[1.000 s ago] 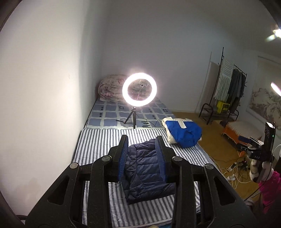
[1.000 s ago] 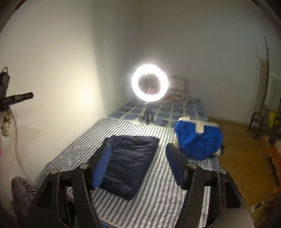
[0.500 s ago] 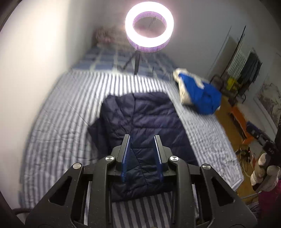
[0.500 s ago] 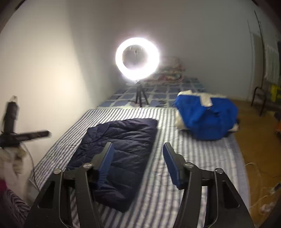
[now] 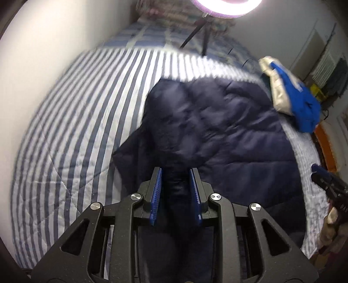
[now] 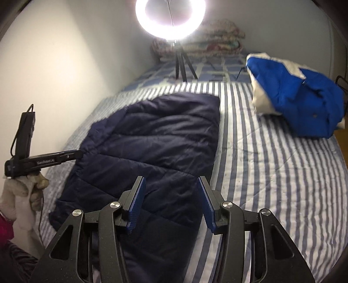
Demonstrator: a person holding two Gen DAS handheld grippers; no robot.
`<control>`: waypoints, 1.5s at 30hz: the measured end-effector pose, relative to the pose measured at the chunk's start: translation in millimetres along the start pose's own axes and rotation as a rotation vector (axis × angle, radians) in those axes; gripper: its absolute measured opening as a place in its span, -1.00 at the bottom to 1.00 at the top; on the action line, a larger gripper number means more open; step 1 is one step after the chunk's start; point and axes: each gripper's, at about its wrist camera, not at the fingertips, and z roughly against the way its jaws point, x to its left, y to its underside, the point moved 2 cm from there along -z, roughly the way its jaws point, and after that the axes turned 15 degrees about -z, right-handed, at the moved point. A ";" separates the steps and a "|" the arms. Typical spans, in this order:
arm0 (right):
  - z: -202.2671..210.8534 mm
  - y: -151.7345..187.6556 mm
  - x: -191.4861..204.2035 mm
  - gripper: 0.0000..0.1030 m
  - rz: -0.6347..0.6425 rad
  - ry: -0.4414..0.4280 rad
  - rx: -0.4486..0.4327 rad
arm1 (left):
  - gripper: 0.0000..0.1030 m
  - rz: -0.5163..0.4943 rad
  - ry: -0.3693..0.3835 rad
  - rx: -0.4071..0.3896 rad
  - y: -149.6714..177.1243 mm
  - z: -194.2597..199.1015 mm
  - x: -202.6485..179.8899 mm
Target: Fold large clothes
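Navy quilted jacket (image 6: pixel 152 148) lies folded flat on the striped bed (image 6: pixel 271 174), lengthwise toward the ring light (image 6: pixel 170 19), w/ a blue-and-cream jacket (image 6: pixel 300 102) bunched well apart at the bed's far right. Left gripper (image 5: pixel 175 174) hangs over the jacket's near end, jaws narrow w/ dark fabric showing in the gap, though pads aren't seen pressing it. Right gripper (image 6: pixel 170 187) sits over the jacket's near right edge, jaws have just been closing and stand about half wide, nothing pinched between them.
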 end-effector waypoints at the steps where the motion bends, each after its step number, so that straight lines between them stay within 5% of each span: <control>1: -6.4 -0.5 -2.7 -0.09 -0.002 0.005 0.013 | -0.50 0.001 0.009 0.017 3.8 -8.6 3.5; 9: -39.1 10.4 -26.6 -0.08 -0.028 -0.003 0.130 | -0.41 0.052 0.098 0.038 5.6 -16.7 20.4; 11: -29.9 8.1 -30.0 -0.05 -0.035 -0.028 0.135 | -0.15 0.142 0.168 0.025 5.2 -7.2 38.5; 14: -16.4 6.9 -40.0 0.45 -0.029 -0.053 0.134 | 0.31 0.318 0.283 -0.040 12.3 4.1 75.7; 17: -14.4 5.8 -53.6 0.55 -0.072 -0.092 0.143 | 0.38 0.553 0.400 -0.085 28.8 0.1 117.9; 21: -34.2 7.2 -65.7 0.56 -0.175 -0.139 0.219 | 0.38 0.688 0.509 -0.065 44.7 -20.8 138.9; 37: -70.7 2.2 -73.6 0.60 -0.345 -0.342 0.283 | 0.38 0.596 0.716 -0.034 24.1 -64.1 88.7; 41: -73.9 0.4 -73.0 0.60 -0.347 -0.362 0.278 | 0.34 0.493 0.634 -0.008 13.1 -67.7 67.3; 45: -84.1 -8.1 -65.6 0.56 -0.340 -0.359 0.273 | 0.05 0.403 0.538 0.009 3.8 -68.0 47.1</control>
